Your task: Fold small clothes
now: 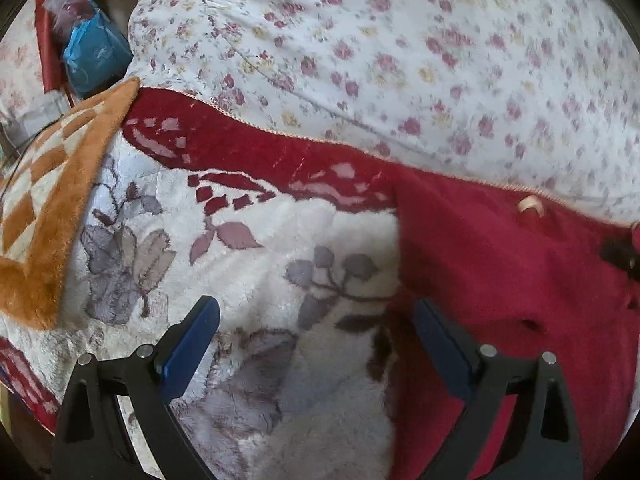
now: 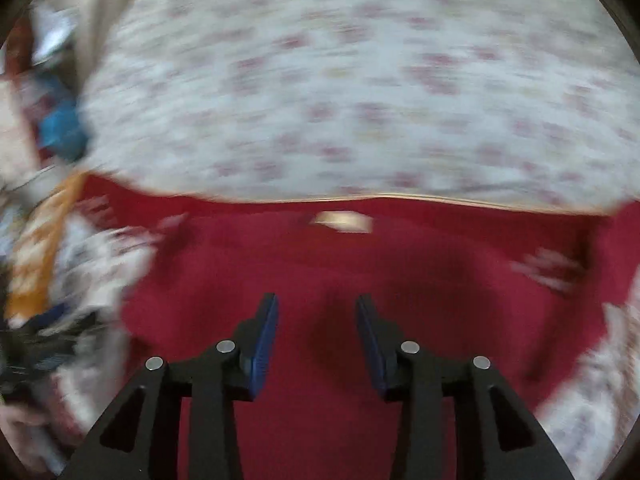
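free: plush blanket (image 1: 280, 240) centre | blocked: orange mat (image 1: 52, 216) left

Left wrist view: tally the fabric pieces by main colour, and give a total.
Red: 1, garment
Orange and cream checked: 1, mat
White and red patterned: 1, blanket
White with small flowers: 1, sheet
Total: 4

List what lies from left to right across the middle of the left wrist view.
Orange-and-cream checkered fuzzy cloth → white plush blanket with grey and maroon leaf pattern → plain red fleece garment.
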A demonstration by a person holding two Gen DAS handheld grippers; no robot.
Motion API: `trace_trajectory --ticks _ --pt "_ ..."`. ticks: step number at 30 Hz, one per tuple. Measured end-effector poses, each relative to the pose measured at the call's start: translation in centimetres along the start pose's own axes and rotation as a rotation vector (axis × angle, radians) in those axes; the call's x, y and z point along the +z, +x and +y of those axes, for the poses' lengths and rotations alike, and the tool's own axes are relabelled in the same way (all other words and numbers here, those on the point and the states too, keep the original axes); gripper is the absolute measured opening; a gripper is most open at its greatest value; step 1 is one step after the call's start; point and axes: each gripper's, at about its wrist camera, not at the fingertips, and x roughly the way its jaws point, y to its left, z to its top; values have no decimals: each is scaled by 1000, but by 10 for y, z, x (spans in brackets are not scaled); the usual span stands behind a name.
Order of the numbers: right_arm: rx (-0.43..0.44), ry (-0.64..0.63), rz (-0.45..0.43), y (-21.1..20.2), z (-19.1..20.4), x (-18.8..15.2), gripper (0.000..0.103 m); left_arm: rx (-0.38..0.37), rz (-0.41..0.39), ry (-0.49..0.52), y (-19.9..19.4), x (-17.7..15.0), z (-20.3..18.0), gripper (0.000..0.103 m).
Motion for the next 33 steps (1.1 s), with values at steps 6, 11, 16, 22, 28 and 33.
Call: trace_trajectory --ticks 6,11,16,22,28,33 --pt "99 -158 77 82 48 37 69 82 71 23 32 -5 -1 97" --pt "121 -236 195 129 57 36 52 102 91 41 41 -4 6 97" --pt "52 -312 61 103 61 34 7 72 107 -8 43 -3 14 97" --pt "-18 -212 82 117 47 33 12 111 24 -14 25 10 15 97" --pt "99 -148 5 65 49 8 38 68 -34 -33 11 19 9 97" --pt "111 -206 97 85 64 -35 38 37 -44 -43 12 21 0 97"
